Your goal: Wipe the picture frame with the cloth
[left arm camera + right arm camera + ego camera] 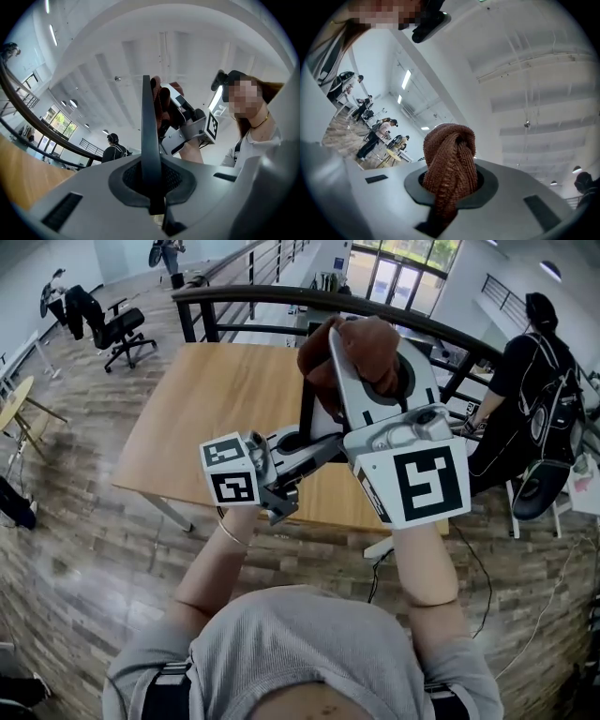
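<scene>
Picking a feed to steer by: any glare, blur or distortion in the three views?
Head view: sharp, evenly lit, railing bowed by the lens. Left gripper view: heavy fisheye, dark corners, frame edge crisp against a bright ceiling. Right gripper view: cloth sharp, background washed pale.

**Wearer:** grey ribbed short-sleeved shirt [309, 643]; dark straps [169, 692] over both shoulders; thin bracelet [230, 532] at the left wrist.

**Left tongs** [152, 186]: light grey moulded shell, a black collar round the jaws and dark rectangular slots. The small marker cube [231, 470] is white with black square patterns.

**Right tongs** [450, 187]: the same grey shell and black collar. The large marker cube [422, 482] carries one bold black pattern on its near face.
</scene>
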Tool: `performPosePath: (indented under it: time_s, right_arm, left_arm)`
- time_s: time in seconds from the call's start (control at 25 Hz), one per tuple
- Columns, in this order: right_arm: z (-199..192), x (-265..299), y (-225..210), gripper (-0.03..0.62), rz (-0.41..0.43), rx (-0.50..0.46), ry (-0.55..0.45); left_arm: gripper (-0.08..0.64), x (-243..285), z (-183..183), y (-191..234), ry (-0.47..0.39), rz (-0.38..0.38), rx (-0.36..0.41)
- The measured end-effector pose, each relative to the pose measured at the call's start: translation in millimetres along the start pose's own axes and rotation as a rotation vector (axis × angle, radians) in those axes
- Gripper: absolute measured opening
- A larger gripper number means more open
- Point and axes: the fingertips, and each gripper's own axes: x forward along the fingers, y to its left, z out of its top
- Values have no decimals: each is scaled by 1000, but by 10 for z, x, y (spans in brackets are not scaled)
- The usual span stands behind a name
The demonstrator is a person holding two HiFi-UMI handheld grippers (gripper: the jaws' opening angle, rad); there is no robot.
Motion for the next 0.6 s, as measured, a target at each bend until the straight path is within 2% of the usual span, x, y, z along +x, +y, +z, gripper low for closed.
performPosePath:
  time_s: [0.16,0.6]
  right_arm:
    - [-96,-65,231,46,-7,14,-10]
    - [-417,-320,410,46,11,87,65]
  left_arm:
    - [18,-71,-117,-8,16,7,-5]
    - [18,-75,-170,11,1,17,-32]
